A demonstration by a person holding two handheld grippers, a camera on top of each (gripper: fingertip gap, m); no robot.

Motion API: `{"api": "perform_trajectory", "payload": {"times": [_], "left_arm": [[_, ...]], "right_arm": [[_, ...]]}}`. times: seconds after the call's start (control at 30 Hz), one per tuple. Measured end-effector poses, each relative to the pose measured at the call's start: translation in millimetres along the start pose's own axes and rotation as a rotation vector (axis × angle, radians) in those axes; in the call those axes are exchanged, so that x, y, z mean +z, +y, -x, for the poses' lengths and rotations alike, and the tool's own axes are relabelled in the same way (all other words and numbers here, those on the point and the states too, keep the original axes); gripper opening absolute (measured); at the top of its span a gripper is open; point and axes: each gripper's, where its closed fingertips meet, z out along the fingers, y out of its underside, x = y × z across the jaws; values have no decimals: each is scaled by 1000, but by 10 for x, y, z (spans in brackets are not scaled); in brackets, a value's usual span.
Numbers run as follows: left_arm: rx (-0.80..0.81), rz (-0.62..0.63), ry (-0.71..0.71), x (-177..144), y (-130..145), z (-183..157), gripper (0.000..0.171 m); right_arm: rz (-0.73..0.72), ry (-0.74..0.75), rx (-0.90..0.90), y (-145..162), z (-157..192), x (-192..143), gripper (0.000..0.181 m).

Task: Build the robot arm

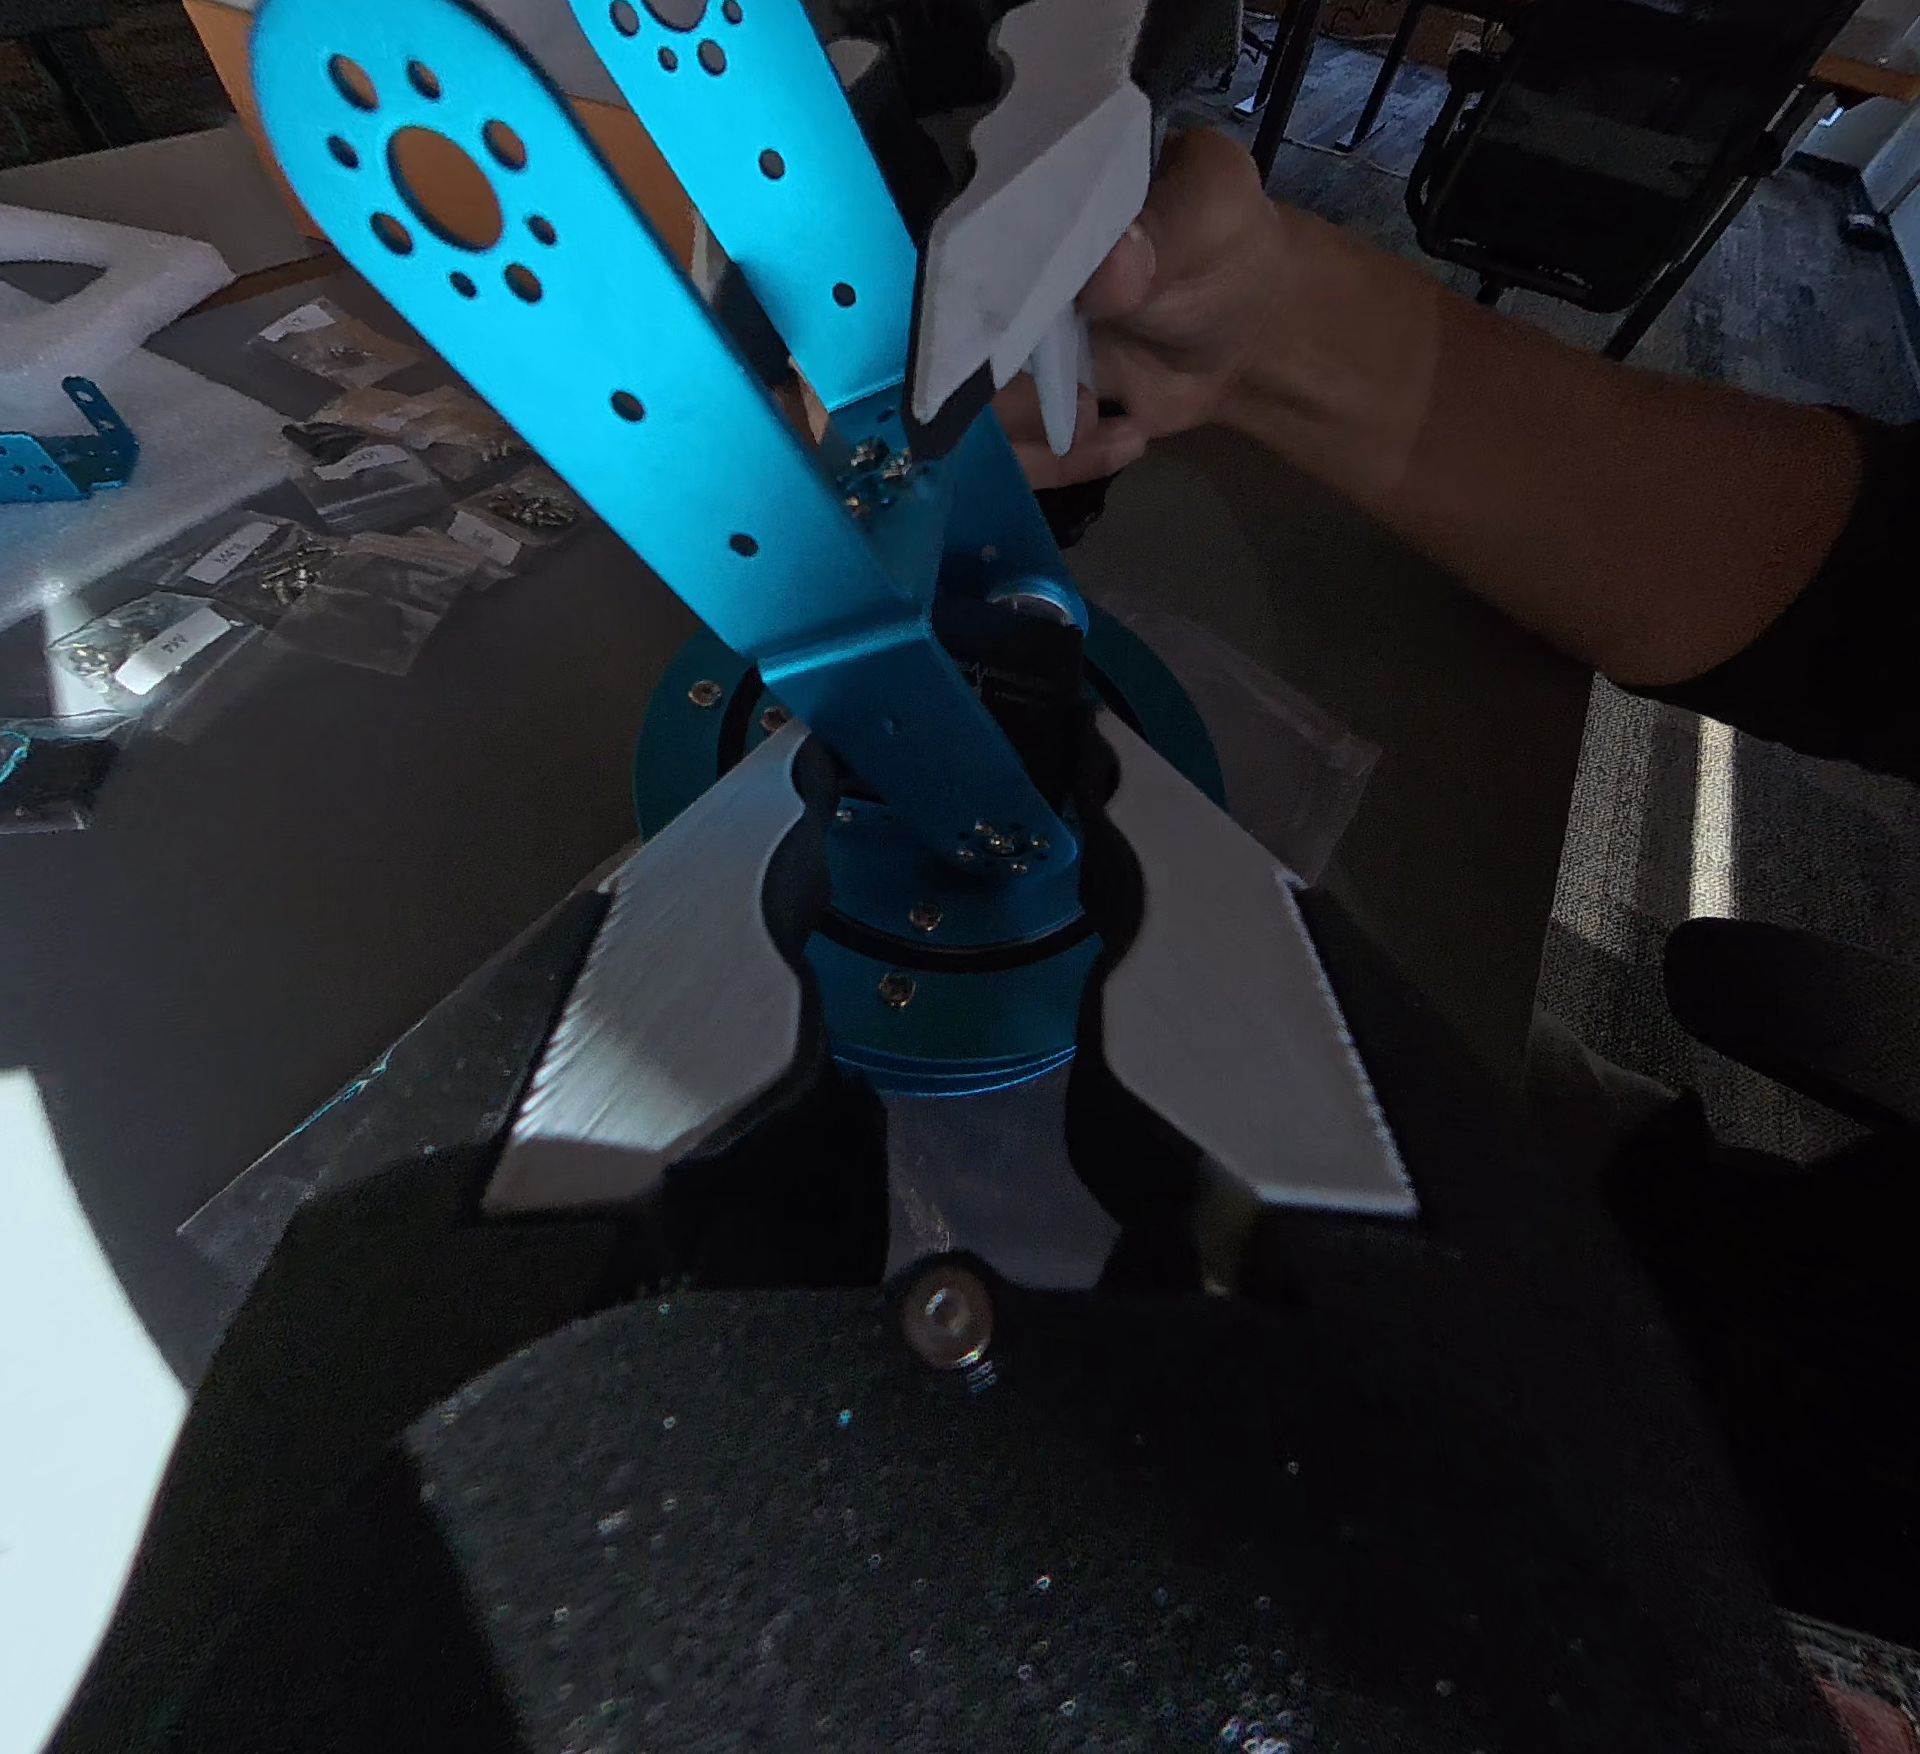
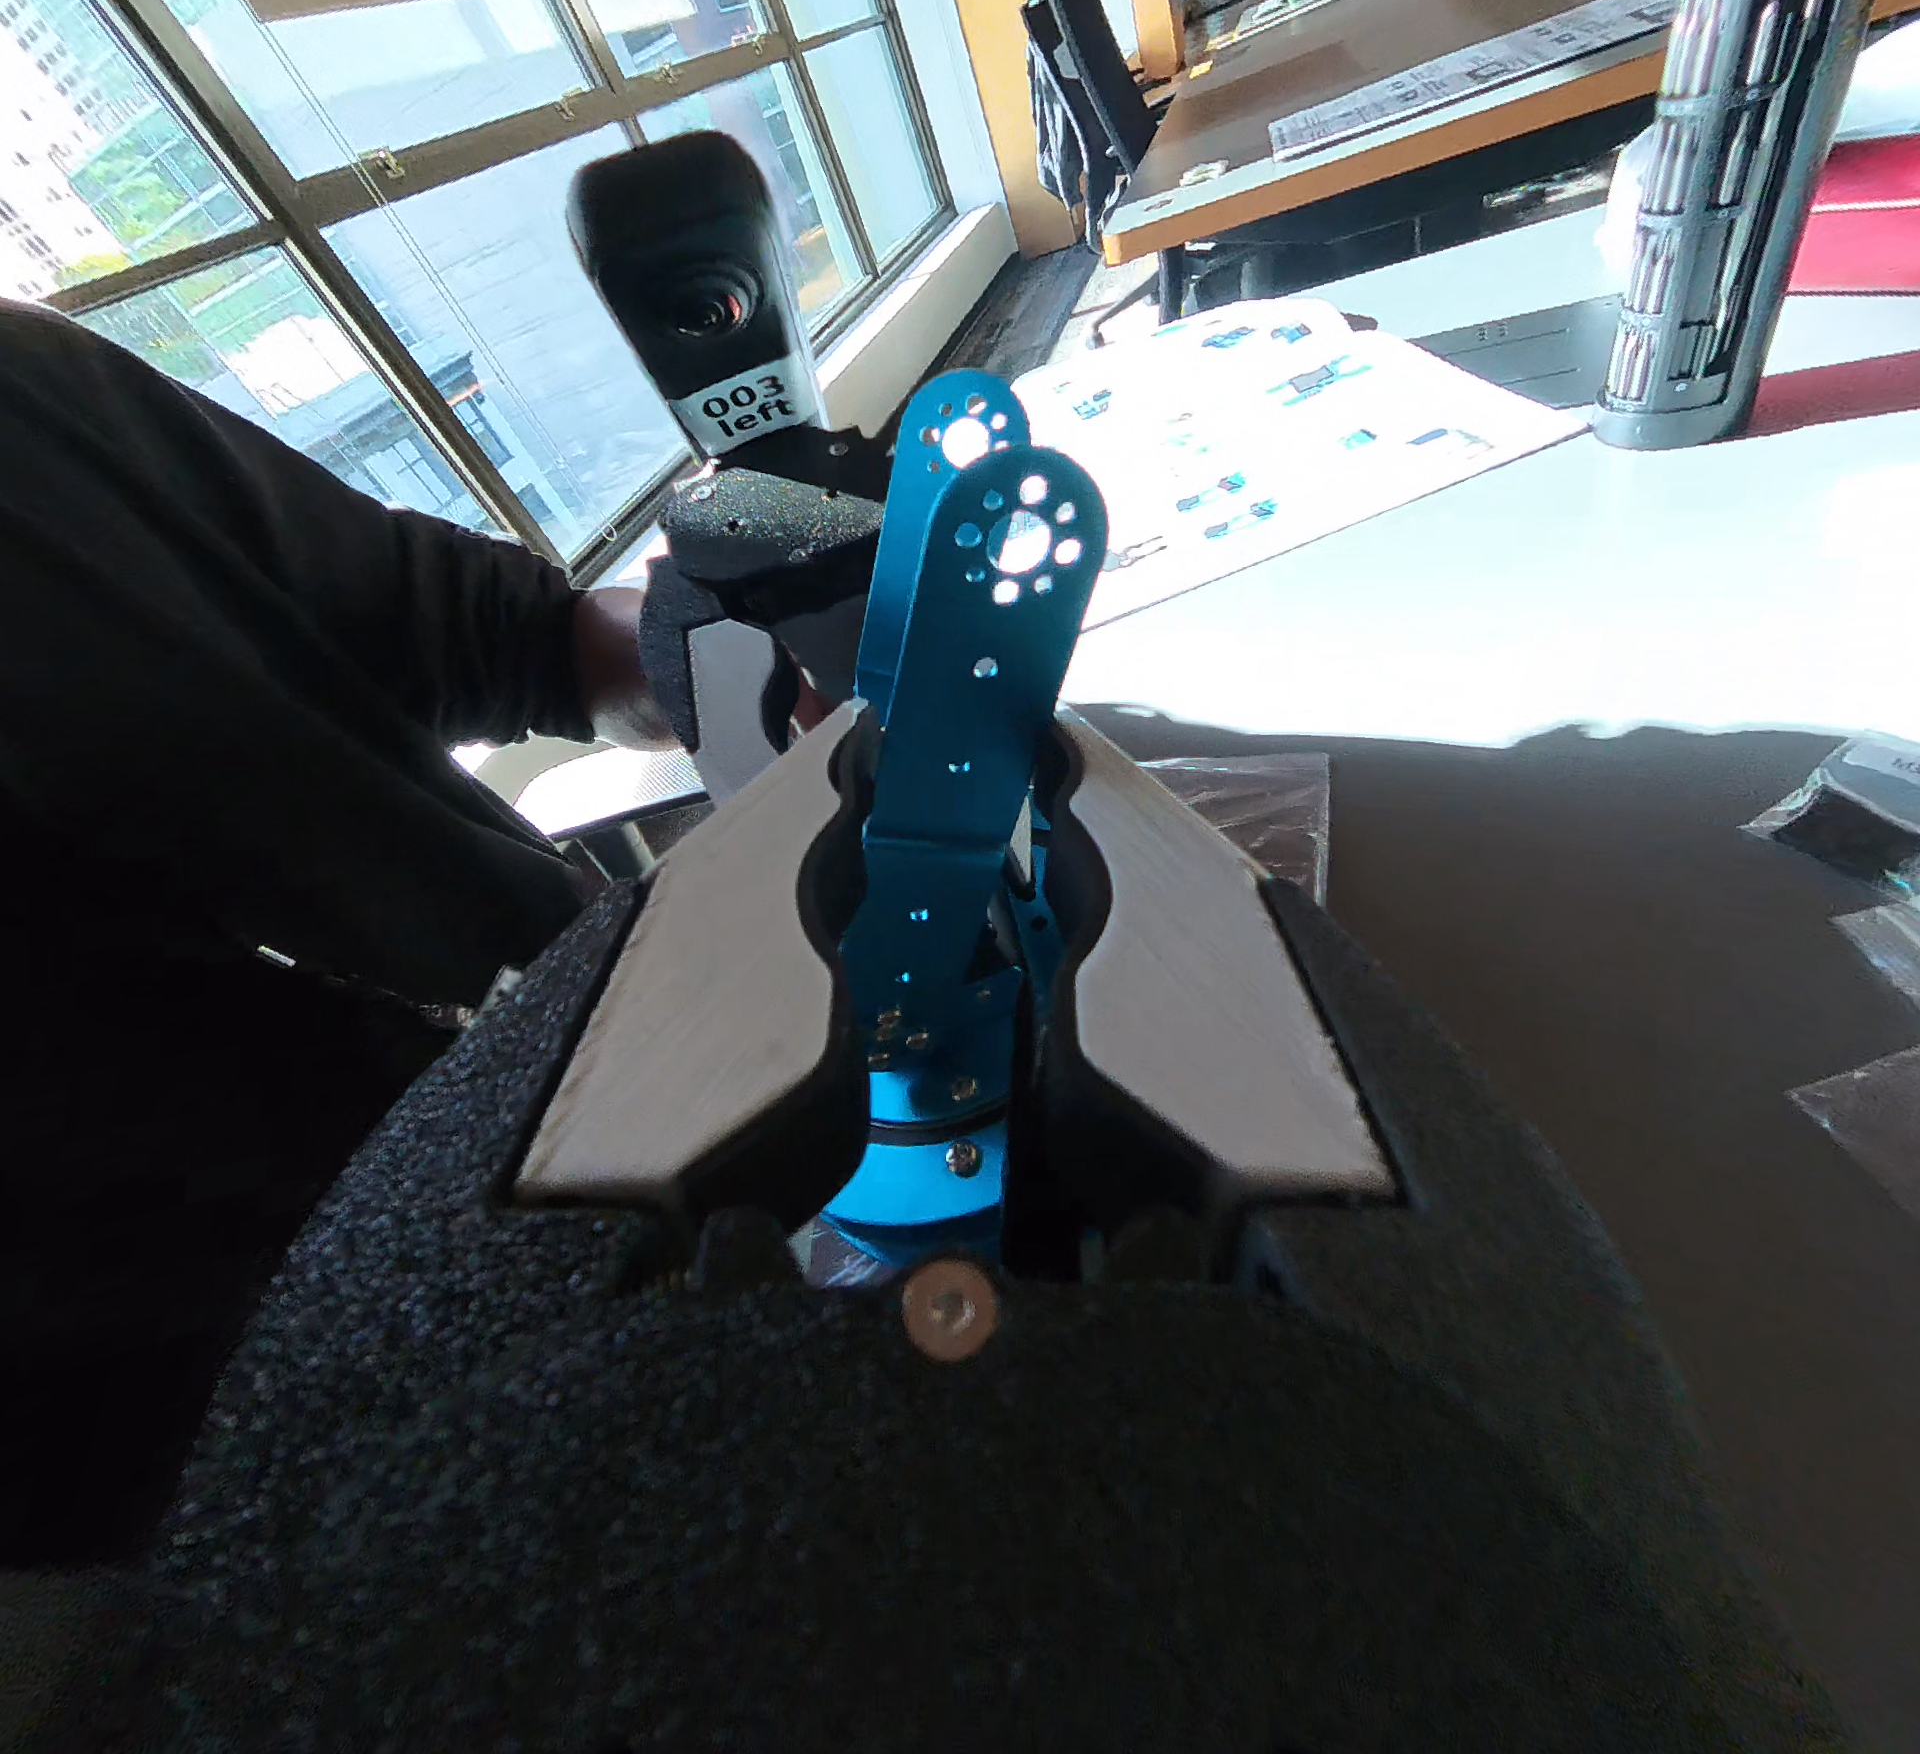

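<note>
A blue metal arm assembly stands on a round blue base [image 1: 940,1013] on the dark table. Two long blue plates with hole patterns [image 1: 582,333] rise from a lower blue bracket [image 1: 914,748]. My left gripper [image 1: 956,748] is closed around that lower bracket just above the base, one white finger [image 1: 675,977] on each side. My right gripper [image 2: 956,728] is closed around the upright blue plates [image 2: 966,665]. In the left wrist view it [image 1: 997,374] comes in from the upper right, held by a hand [image 1: 1195,302]. The left gripper [image 2: 748,717] shows at the left of the right wrist view.
Small bags of screws [image 1: 343,499] and white foam holding a blue bracket [image 1: 73,457] lie to the left. A printed sheet [image 2: 1299,437], a tall black cylinder holding tools [image 2: 1725,146] and plastic bags [image 2: 1849,821] lie around the table. A chair [image 1: 1621,94] and desks stand beyond. Some 6 cm of space lies between my two pairs of fingers.
</note>
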Motion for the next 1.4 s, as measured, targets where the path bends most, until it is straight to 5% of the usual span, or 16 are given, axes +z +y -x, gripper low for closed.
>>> {"api": "perform_trajectory", "payload": {"times": [1.1, 1.27, 1.4], "left_arm": [[-38, 56, -12, 121, 8, -21, 47], [-11, 11, -44, 109, -4, 28, 47], [-9, -132, 27, -138, -246, -66, 56]], "right_arm": [[-33, 92, -288, 69, 290, -208, 27], [-58, 111, -228, 36, 214, -203, 27], [-84, 99, -128, 37, 194, -298, 50]]}}
